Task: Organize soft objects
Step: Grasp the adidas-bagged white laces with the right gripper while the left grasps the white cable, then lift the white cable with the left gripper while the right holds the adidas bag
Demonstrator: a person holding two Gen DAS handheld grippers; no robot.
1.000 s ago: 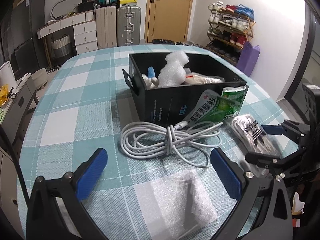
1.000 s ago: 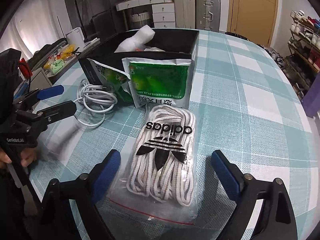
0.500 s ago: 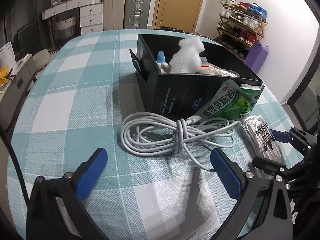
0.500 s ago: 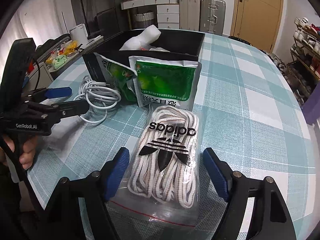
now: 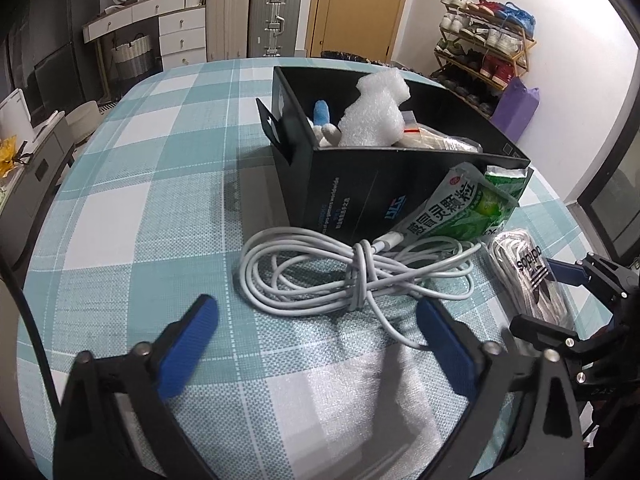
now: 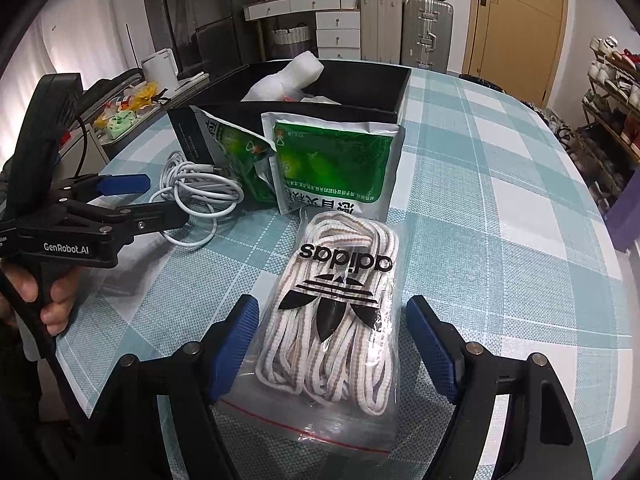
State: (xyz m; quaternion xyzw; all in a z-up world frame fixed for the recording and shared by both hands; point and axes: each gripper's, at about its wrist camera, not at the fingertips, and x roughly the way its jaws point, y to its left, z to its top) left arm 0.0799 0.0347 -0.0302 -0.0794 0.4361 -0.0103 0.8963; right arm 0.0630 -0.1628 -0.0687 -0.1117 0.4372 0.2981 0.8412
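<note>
A coiled white cable (image 5: pixel 352 276) lies on the checked cloth in front of a black box (image 5: pixel 360 184). My left gripper (image 5: pixel 320 332) hovers just short of the coil, its jaws closing, with only a loose cable end near the right pad. Two green sachets (image 6: pixel 336 164) lean on the box. A clear bag of white laces (image 6: pixel 336 320) lies between the pads of my right gripper (image 6: pixel 334 340), which stand close to its edges without pressing. The box holds bubble wrap (image 5: pixel 376 116) and a blue-and-white soft item.
The round table (image 6: pixel 500 200) wears a teal checked cloth. A person's hand (image 6: pixel 44 296) holds the left gripper's handle at the table's left edge. Behind stand suitcases (image 5: pixel 276 16), drawers, a door and a shoe rack (image 5: pixel 484 44).
The right jaws narrowed around the laces bag, then held. The left gripper tipped a little toward the cable and its jaws came slightly inward.
</note>
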